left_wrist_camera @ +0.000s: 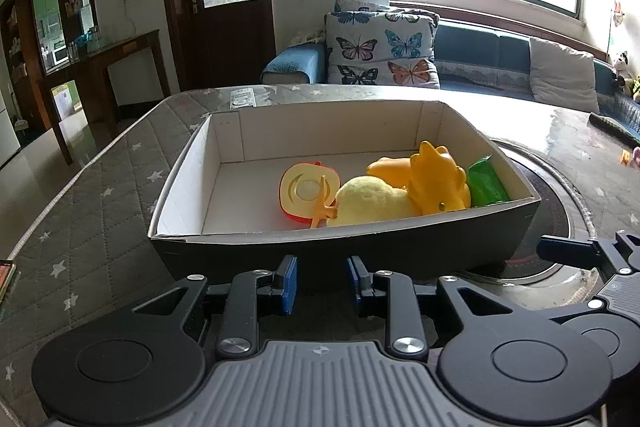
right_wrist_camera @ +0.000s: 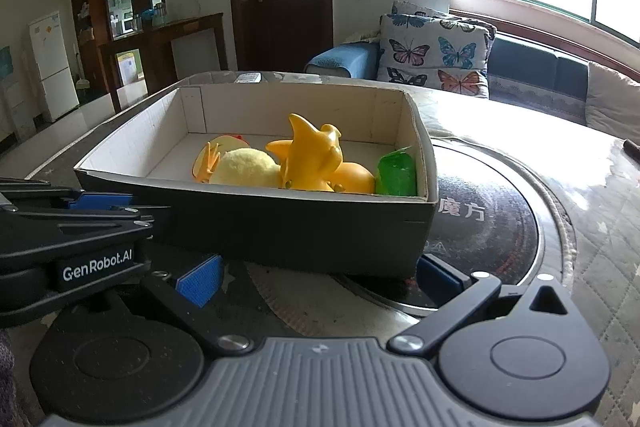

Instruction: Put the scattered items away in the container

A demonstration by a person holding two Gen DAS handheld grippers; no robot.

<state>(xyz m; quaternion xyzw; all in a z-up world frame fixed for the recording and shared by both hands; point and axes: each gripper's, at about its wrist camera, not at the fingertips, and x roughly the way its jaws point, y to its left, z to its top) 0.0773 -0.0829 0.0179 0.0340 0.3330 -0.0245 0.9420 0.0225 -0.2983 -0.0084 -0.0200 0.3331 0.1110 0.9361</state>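
A dark cardboard box (left_wrist_camera: 280, 247) with a white inside stands on the table. In it lie a red and cream apple half (left_wrist_camera: 306, 193), a yellow plush chick (left_wrist_camera: 370, 201), an orange toy dinosaur (left_wrist_camera: 438, 179) and a green packet (left_wrist_camera: 486, 183). The right wrist view shows the same box (right_wrist_camera: 280, 223), chick (right_wrist_camera: 244, 169), dinosaur (right_wrist_camera: 316, 157) and packet (right_wrist_camera: 396, 173). My left gripper (left_wrist_camera: 322, 281) sits just before the box's near wall, jaws a little apart, empty. My right gripper (right_wrist_camera: 320, 277) is wide open and empty at the box's near right corner.
The table has a grey quilted star cover (left_wrist_camera: 100, 187) and a round black hotplate (right_wrist_camera: 480, 239) under the box's right end. A dark object (left_wrist_camera: 612, 129) lies at the far right. A sofa with butterfly cushions (left_wrist_camera: 380, 47) stands behind.
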